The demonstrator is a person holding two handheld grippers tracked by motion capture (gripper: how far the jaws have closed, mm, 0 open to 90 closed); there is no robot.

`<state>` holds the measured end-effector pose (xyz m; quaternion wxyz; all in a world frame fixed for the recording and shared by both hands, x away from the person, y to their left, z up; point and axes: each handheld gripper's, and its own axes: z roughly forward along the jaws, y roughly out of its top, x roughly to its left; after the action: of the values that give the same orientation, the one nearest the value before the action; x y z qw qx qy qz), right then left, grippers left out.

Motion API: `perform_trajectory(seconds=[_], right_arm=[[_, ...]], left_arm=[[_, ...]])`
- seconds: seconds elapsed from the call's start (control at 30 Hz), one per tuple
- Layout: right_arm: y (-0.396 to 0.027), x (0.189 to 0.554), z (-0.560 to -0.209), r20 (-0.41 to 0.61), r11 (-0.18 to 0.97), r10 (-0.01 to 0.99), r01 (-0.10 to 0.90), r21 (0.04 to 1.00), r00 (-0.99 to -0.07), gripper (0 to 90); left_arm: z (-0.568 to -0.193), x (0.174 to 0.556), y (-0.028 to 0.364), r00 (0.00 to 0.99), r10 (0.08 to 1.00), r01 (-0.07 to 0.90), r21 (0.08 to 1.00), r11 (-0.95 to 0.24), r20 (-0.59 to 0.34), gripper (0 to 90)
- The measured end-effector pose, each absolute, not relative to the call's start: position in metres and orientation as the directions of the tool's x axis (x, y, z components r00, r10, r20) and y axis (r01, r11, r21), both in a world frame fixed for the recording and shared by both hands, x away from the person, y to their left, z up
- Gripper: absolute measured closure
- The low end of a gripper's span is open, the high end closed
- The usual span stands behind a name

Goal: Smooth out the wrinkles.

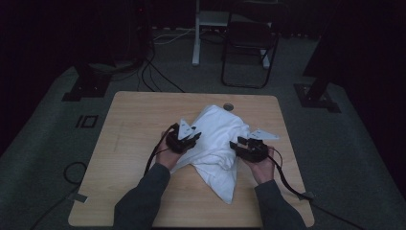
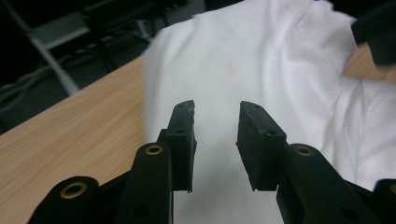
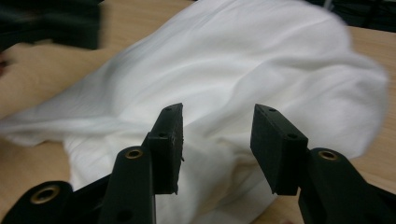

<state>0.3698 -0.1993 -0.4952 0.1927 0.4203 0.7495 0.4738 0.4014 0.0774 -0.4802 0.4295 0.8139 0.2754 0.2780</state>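
Observation:
A crumpled white cloth (image 1: pixel 218 139) lies in a heap on the right half of the wooden table (image 1: pixel 139 124), one corner trailing toward the front edge. My left gripper (image 1: pixel 194 139) hovers at the cloth's left side and points into it; in the left gripper view its jaws (image 2: pixel 217 107) stand apart, with the cloth (image 2: pixel 261 56) beyond them and nothing pinched. At the cloth's right side my right gripper (image 1: pixel 235 144) faces left. Its jaws (image 3: pixel 219 109) are also apart, over the white folds (image 3: pixel 243 60), and grip nothing.
A round cable hole (image 1: pixel 228 106) sits in the table just behind the cloth. Bare wood stretches across the left half of the table. On the floor beyond stand a dark chair (image 1: pixel 249 43), a white stand leg (image 1: pixel 196 33) and loose cables (image 1: pixel 148 72).

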Motion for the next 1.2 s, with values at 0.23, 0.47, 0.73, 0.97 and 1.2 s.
perform_trajectory(seconds=[0.23, 0.47, 0.73, 0.97, 1.2], right_arm=[[-0.182, 0.367, -0.507, 0.095, 0.267, 0.761, 0.444, 0.855, -0.641, 51.8], [-0.173, 0.371, -0.518, 0.071, 0.334, 0.750, 0.469, 0.818, -0.658, 84.5], [-0.204, 0.318, -0.527, 0.105, 0.317, 0.740, 0.482, 0.817, -0.664, 88.8], [-0.223, 0.282, -0.535, 0.124, 0.325, 0.730, 0.500, 0.803, -0.672, 88.9], [-0.231, 0.263, -0.538, 0.121, 0.367, 0.688, 0.487, 0.793, -0.715, 80.2]], left_arm=[[-0.490, 0.430, 0.040, 0.734, 0.646, 0.248, 0.803, -0.541, 0.209, 67.1], [-0.503, 0.437, 0.030, 0.729, 0.658, 0.296, 0.781, -0.550, 0.188, 69.0], [-0.510, 0.440, 0.030, 0.710, 0.681, 0.328, 0.771, -0.546, 0.180, 71.1], [-0.510, 0.443, 0.030, 0.690, 0.704, 0.352, 0.772, -0.530, 0.169, 73.0], [-0.506, 0.443, 0.029, 0.687, 0.706, 0.355, 0.768, -0.532, 0.171, 71.7]])
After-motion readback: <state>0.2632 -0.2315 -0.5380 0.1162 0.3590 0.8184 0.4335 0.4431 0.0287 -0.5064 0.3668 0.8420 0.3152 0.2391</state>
